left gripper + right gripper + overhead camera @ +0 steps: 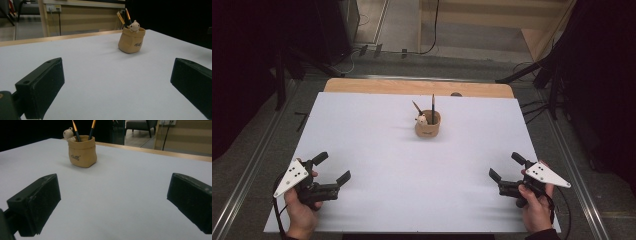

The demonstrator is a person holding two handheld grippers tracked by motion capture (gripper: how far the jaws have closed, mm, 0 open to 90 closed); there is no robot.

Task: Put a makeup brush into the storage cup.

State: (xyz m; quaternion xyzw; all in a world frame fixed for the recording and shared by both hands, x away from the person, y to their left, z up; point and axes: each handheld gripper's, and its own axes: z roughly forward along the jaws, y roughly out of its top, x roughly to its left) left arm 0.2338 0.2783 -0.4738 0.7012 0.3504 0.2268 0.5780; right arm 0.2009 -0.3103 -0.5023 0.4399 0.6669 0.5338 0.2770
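Note:
A tan sack-shaped pen holder (428, 126) stands upright on the white table (412, 165), toward the far middle. Two dark pens with orange ends and a small cream animal figure poke out of its top. In the left gripper view the holder (131, 40) lies well ahead, right of centre; in the right gripper view it (82, 151) is ahead to the left. My left gripper (332, 167) rests open near the front left corner. At the front right, my right gripper (507, 166) is open too. Nothing is between either pair of jaws.
A strip of bare wood (417, 88) runs along the table's far edge. Metal rails (257, 160) flank the table on both sides. Cables (432, 30) and dark stands lie on the floor beyond.

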